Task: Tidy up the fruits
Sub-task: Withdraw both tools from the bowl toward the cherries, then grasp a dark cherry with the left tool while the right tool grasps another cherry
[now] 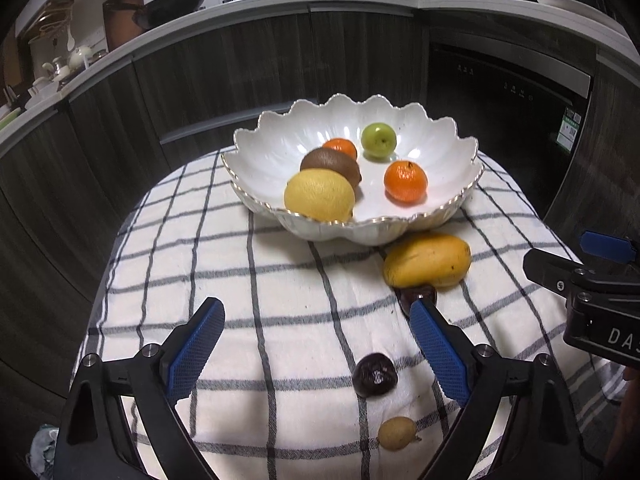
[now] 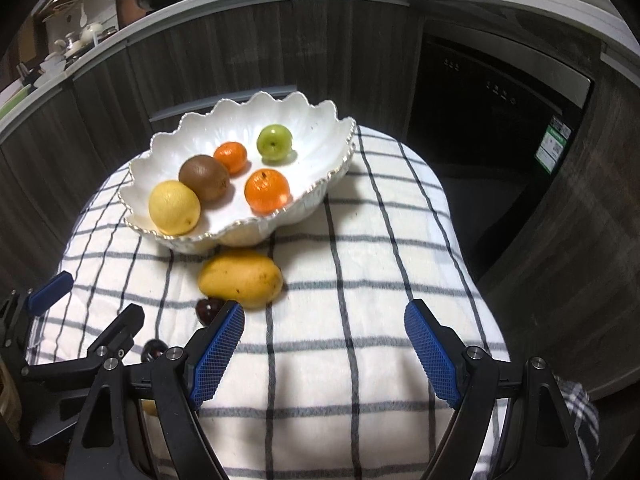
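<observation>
A white scalloped bowl (image 1: 448, 152) (image 2: 320, 132) holds a lemon (image 1: 319, 195), a kiwi (image 1: 330, 165), two oranges (image 1: 405, 181) and a green apple (image 1: 378, 140). In front of it on the checked cloth lies a yellow mango (image 1: 427, 260) (image 2: 241, 278). A dark plum (image 1: 419, 295) (image 2: 208, 309) sits just below the mango. Another dark plum (image 1: 375, 375) and a small tan fruit (image 1: 397, 433) lie nearer. My left gripper (image 1: 316, 316) stands open over the cloth, nothing between its fingers. My right gripper (image 2: 324, 320) is open too, right of the mango.
The checked cloth (image 2: 360, 380) covers a small rounded table with drop-offs on all sides. Dark cabinets (image 1: 248, 60) and a built-in appliance (image 2: 492, 112) stand behind. The counter (image 1: 360, 0) above carries pans and bottles. The right gripper's body (image 1: 592, 288) shows at the left view's right edge.
</observation>
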The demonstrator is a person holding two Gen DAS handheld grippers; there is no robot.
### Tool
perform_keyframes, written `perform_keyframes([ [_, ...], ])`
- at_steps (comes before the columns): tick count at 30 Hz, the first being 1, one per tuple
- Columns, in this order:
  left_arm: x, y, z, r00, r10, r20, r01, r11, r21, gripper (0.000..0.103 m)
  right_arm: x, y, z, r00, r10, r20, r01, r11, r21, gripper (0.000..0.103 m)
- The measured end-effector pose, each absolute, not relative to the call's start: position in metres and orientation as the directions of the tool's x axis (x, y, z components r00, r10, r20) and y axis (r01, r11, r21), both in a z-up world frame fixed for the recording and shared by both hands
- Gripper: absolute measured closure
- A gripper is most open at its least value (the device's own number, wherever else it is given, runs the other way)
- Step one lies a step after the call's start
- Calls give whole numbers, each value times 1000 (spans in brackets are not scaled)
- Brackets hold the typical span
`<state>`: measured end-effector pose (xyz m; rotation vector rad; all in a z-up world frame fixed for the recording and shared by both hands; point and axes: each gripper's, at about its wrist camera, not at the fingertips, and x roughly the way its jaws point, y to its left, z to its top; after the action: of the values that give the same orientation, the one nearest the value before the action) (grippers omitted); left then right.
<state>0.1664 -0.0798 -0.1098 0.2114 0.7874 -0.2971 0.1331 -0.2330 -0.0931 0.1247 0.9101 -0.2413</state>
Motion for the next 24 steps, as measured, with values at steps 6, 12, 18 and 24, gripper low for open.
perform_keyframes([
  [6, 159, -82, -126, 645, -190, -741, 358, 931, 73, 9, 121, -235, -103, 578, -178, -797, 298, 955, 2, 20],
  [12, 156, -79, -133, 638, -188, -747, 343, 937, 58, 20, 116, -237, -111, 575, -184, -797, 318, 948, 10, 20],
  [18, 158, -79, -143, 618, -185, -764, 343, 938, 50, 21, 118, -236, -119, 560, -166, -812, 311, 950, 20, 20],
  [24, 160, -82, -151, 594, -194, -781, 356, 934, 39, 31, 120, -236, -125, 545, -161, -823, 311, 950, 20, 20],
])
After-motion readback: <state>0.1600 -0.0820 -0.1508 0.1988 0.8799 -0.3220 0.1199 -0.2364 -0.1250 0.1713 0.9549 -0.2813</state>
